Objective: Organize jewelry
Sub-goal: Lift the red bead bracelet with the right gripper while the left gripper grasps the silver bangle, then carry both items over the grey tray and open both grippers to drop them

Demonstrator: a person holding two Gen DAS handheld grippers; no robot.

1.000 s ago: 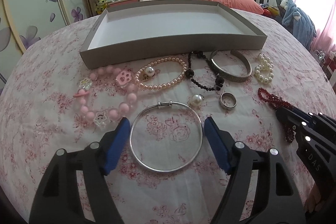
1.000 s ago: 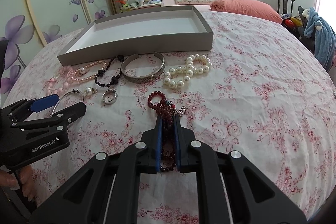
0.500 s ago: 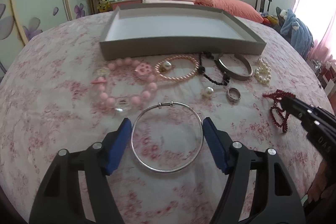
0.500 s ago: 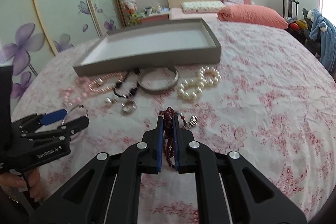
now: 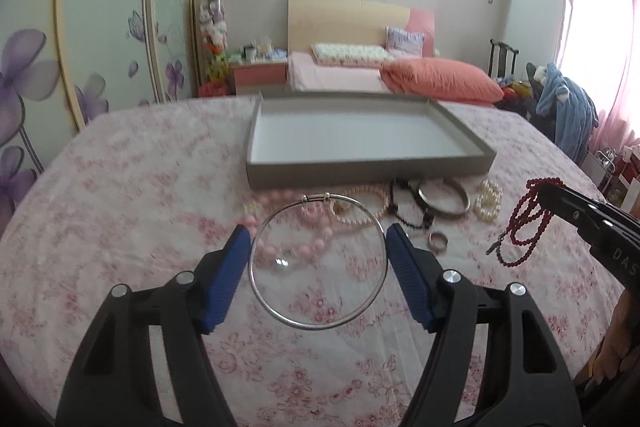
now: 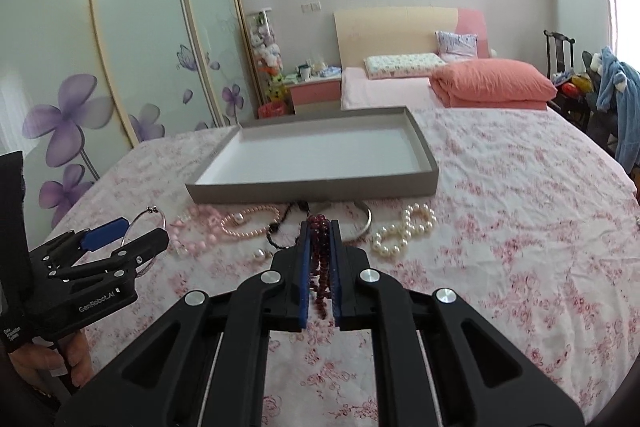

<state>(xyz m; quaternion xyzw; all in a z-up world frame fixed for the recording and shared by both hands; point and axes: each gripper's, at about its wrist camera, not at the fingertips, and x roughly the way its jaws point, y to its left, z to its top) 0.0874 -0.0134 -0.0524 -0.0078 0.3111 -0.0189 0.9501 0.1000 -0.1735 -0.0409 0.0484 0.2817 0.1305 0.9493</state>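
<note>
Both loads now lifted off cloth. Left gripper (image 5: 318,259) clamps bangle (image 5: 318,325); right gripper (image 6: 320,267) pinches red beads (image 6: 319,227). Step: carry. Next: release over tray (image 5: 368,173).

Both wrist cameras looked forward, low over the bedspread (image 5: 120,187), toward the tray (image 6: 320,183), sharing the jewelry.

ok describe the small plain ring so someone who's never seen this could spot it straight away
Start at the grey tray on the floral cloth; jewelry lies along its near wall. Nearer than the wide silver cuff and black bead bracelet lies the small silver ring, the only finger-sized band.
</note>
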